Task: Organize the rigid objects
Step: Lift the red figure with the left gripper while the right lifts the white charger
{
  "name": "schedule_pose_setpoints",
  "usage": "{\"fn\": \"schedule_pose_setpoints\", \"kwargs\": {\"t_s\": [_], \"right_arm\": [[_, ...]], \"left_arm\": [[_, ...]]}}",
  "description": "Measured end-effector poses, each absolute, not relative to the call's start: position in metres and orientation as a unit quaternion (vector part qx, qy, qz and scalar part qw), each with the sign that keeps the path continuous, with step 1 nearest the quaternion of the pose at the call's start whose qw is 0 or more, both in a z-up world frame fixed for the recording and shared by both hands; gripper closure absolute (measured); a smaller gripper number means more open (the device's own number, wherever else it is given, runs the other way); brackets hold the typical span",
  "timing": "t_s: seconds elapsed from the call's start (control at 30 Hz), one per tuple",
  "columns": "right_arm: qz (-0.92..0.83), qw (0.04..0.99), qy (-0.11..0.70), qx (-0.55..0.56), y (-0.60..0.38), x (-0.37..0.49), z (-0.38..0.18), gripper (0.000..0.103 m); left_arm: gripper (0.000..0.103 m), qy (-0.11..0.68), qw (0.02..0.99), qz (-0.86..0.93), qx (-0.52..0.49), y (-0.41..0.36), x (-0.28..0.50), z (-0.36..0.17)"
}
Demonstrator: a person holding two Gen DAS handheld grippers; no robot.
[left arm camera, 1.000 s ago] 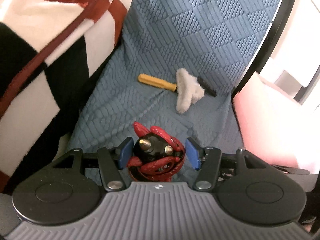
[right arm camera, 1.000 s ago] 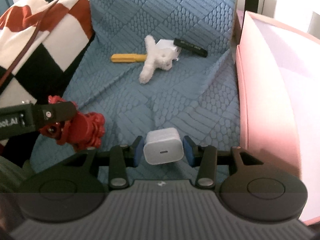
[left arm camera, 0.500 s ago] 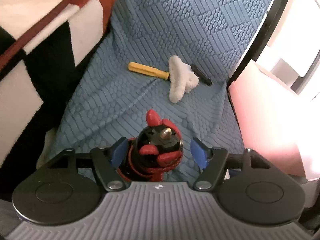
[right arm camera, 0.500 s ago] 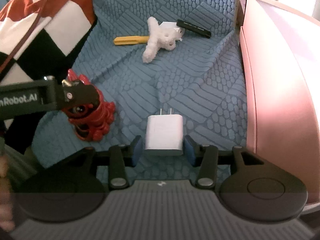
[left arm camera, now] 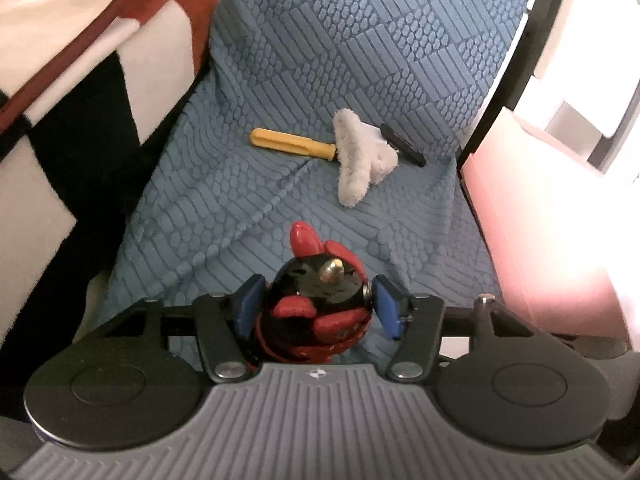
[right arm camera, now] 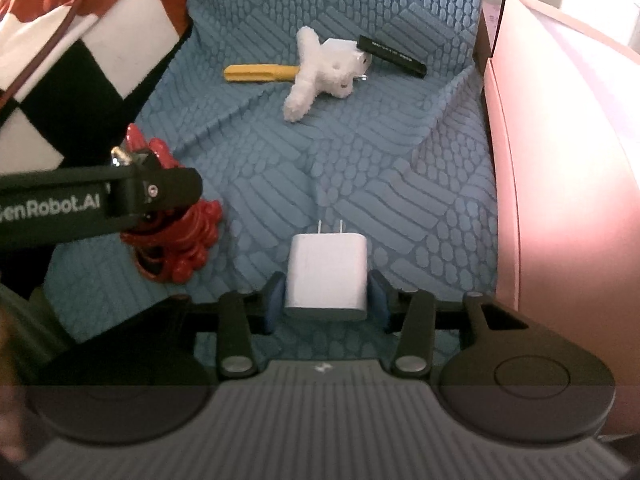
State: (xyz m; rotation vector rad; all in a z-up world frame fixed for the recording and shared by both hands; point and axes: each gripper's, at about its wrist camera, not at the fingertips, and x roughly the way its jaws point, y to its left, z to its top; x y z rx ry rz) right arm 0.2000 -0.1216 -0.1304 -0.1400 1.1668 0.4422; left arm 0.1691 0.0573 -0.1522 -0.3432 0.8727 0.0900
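The left gripper [left arm camera: 316, 302] points down at a red and black figurine [left arm camera: 316, 312] that stands on a blue quilted cover [left arm camera: 360, 60]. Its jaws are closing, with the figurine between them: the blue pads sit right against its round black head, though whether they press firmly cannot be told. A small brass stud [left arm camera: 331, 271] sticks up from the top of the figurine.

The right gripper [right arm camera: 326, 300] has a white plug adapter [right arm camera: 326, 276] between its blue pads. Those jaws are closing too, and the pads sit flush with the adapter's sides. The adapter lies on the cover with its two metal prongs pointing away from the camera.

In the right wrist view the left gripper's black finger crosses in front of the figurine [right arm camera: 180, 240]. White lettering on that finger reads "enRobot.AI", its start cut off by the frame edge.

Farther up the cover lie a yellow handle [right arm camera: 260, 72], a white fluffy toy [right arm camera: 316, 72] over another white plug [right arm camera: 340, 48], and a black stick [right arm camera: 390, 56] with small pale print too fine to read. The toy touches the yellow handle and the plug; the black stick lies just beside the plug.

A pink box [right arm camera: 560, 160] stands along the right side of the cover. A blanket [right arm camera: 80, 40] checked in red, white and black is heaped on the left.
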Motion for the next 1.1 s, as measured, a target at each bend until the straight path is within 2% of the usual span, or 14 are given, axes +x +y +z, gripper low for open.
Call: {"fn": "schedule_pose_setpoints", "kwargs": {"t_s": [0.37, 0.57, 0.77, 1.1], "right_arm": [[0.198, 0.825, 0.527, -0.046, -0.129, 0.196, -0.098, 0.056], [0.199, 0.835, 0.513, -0.029, -0.137, 0.194, -0.055, 0.056], [0.193, 0.848, 0.493, -0.016, -0.143, 0.193, -0.008, 0.056], [0.202, 0.857, 0.474, -0.013, -0.144, 0.173, 0.049, 0.056]], "left_arm": [[0.039, 0.397, 0.896, 0.04, -0.195, 0.066, 0.153, -0.121], [0.039, 0.387, 0.891, 0.031, -0.235, 0.078, 0.139, -0.089], [0.039, 0.376, 0.902, 0.018, -0.211, 0.077, 0.13, -0.06], [0.039, 0.366, 0.902, 0.002, -0.229, 0.074, 0.112, -0.018]]}}
